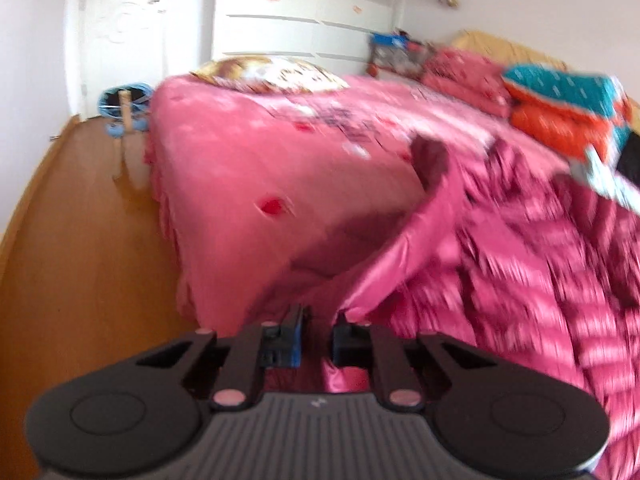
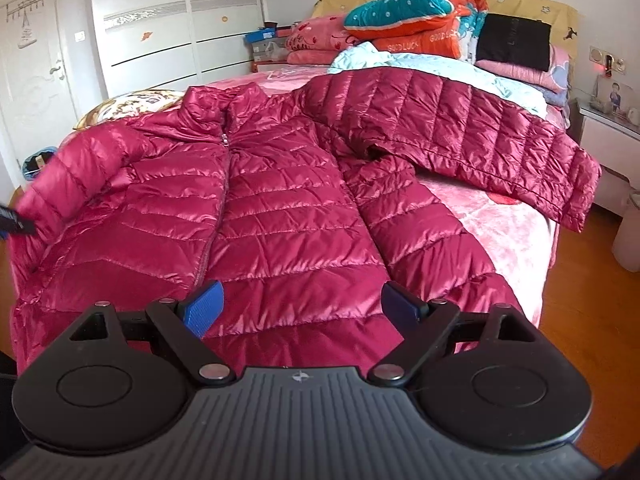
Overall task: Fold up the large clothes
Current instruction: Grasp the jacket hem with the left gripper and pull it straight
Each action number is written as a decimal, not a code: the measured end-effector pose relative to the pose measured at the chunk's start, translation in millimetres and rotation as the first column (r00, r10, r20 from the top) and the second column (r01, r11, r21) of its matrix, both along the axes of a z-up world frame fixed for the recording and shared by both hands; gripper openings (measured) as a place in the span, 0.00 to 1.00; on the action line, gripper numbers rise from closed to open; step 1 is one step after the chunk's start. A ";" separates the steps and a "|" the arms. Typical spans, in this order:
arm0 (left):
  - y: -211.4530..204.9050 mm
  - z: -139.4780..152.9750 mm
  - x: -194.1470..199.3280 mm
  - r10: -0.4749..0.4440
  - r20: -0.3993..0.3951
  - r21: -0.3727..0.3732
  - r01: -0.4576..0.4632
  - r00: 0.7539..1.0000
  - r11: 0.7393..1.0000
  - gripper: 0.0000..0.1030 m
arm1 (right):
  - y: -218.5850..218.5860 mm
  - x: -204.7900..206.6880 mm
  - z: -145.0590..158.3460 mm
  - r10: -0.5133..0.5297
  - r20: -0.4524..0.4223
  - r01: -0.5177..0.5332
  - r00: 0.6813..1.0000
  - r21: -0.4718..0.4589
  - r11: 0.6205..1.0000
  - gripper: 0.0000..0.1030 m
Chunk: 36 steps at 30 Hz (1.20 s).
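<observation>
Right wrist view shows a dark red quilted jacket [image 2: 280,200] spread front-up across the bed [image 2: 500,216], zipped, collar toward the far side, hem at the near edge. One sleeve [image 2: 460,128] lies stretched toward the right edge of the bed, its cuff close to that edge; the other sleeve [image 2: 76,176] hangs at the left edge. The right gripper [image 2: 302,306] hovers over the hem with its fingers spread wide and nothing between them.

Left wrist view is heavily blurred. The left gripper [image 1: 320,320] sits at the left edge of the bed with its fingers drawn almost together, and a fold of shiny jacket fabric appears pinched between them. Judged from the right wrist view, this is the left sleeve or the side seam beside it; which one cannot be told.

Handling assessment: the jacket looks light, puffy and soft, with a slick shell. It will likely slide on the blanket and spring back after folding, so a firm pinch on a seam, cuff or hem edge is advisable rather than on the padded middle.

Containers: a blue basket [image 1: 124,100] stands on the floor [image 1: 80,240] beyond the far left corner of the bed; its contents cannot be made out. Folded quilts [image 2: 420,12] are stacked at the headboard end.
</observation>
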<state>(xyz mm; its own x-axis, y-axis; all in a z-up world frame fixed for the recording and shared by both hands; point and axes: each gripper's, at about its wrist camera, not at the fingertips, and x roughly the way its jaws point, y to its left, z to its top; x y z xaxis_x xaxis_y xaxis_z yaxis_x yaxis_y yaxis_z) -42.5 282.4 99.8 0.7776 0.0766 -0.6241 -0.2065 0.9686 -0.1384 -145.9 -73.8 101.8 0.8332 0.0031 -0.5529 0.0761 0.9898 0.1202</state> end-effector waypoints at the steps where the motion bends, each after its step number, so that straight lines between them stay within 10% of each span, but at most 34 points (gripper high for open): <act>1: 8.2 6.4 5.2 0.025 0.015 0.003 -0.025 1.000 1.000 0.10 | -1.3 -0.6 -0.4 -0.006 -0.003 0.006 1.000 -0.002 1.000 1.00; 11: 73.1 7.9 60.6 0.181 -0.015 0.094 -0.179 0.983 0.979 0.25 | 4.6 10.5 -7.2 -0.018 -0.043 0.017 0.999 -0.027 0.999 1.00; 22: 100.8 4.0 20.3 0.172 -0.001 -0.005 -0.172 0.985 0.985 0.53 | 4.8 21.3 -17.6 -0.024 -0.072 0.021 0.997 -0.032 0.999 1.00; 36: 26.0 9.5 -69.6 -0.149 -0.032 -0.267 0.135 0.988 0.954 0.70 | -27.2 16.5 -22.5 -0.130 -0.043 0.129 0.991 -0.007 0.992 1.00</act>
